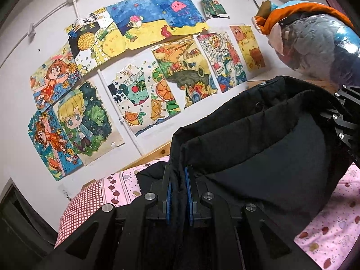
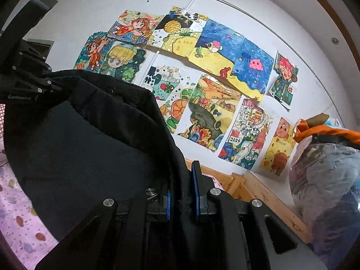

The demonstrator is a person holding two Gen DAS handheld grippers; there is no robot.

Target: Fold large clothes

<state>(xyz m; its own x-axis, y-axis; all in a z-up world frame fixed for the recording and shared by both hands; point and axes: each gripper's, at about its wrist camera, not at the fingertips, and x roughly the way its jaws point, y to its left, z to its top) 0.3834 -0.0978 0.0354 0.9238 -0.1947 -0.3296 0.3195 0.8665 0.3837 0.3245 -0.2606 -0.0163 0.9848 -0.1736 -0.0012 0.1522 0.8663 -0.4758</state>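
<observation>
A large black padded jacket (image 1: 258,139) hangs lifted above the bed, stretched between both grippers. My left gripper (image 1: 178,180) is shut on one edge of it, the fabric pinched between the blue pads. In the right wrist view the same jacket (image 2: 90,135) sags to the left, and my right gripper (image 2: 182,186) is shut on its other edge. Each gripper shows in the other's view: the right one (image 1: 344,117) at the far right, the left one (image 2: 33,83) at the upper left. Part of the jacket lies on the sheet behind my left fingers.
A pink fruit-print bedsheet (image 1: 326,231) lies below, with a red checked pillow (image 1: 81,207) at the left. A wooden bed rail (image 2: 276,200) runs along a wall covered with children's drawings (image 1: 139,67). A clear bag of bedding (image 2: 328,186) topped with orange cloth stands at the right.
</observation>
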